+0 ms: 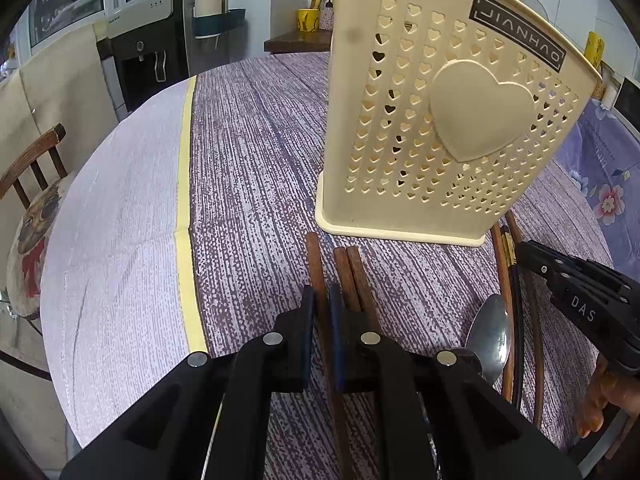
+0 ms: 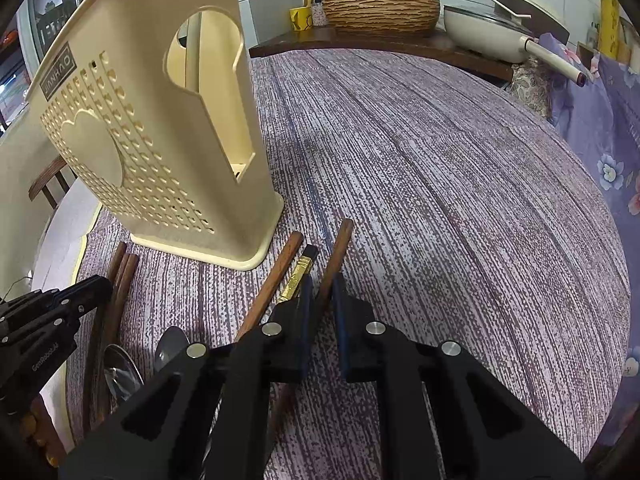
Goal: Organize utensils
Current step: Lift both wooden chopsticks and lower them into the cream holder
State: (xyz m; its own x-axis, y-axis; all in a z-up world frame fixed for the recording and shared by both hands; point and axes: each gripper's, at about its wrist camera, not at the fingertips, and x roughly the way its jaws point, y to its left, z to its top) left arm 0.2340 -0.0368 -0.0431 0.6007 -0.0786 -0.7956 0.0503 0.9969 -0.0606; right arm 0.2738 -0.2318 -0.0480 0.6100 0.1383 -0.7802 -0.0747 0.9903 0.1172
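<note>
A cream plastic utensil holder [image 1: 440, 120] with heart-shaped holes stands upright on the purple tablecloth; it also shows in the right wrist view [image 2: 160, 140]. My left gripper [image 1: 323, 300] is shut on a brown wooden chopstick [image 1: 314, 256], with two more chopsticks [image 1: 352, 276] lying just to its right. My right gripper [image 2: 320, 292] is shut on another brown chopstick [image 2: 338, 248]. Beside it lie a brown chopstick [image 2: 276, 280] and a black chopstick with a gold band [image 2: 298, 276]. Two metal spoons [image 2: 120, 368] lie between the grippers.
The round table [image 2: 440, 160] carries the purple cloth. A wooden chair [image 1: 36, 160] stands at its left. At the back a counter holds a woven basket [image 2: 380, 8], a yellow cup [image 2: 300, 18] and a white pan [image 2: 488, 32]. A water dispenser [image 1: 148, 48] stands behind the table.
</note>
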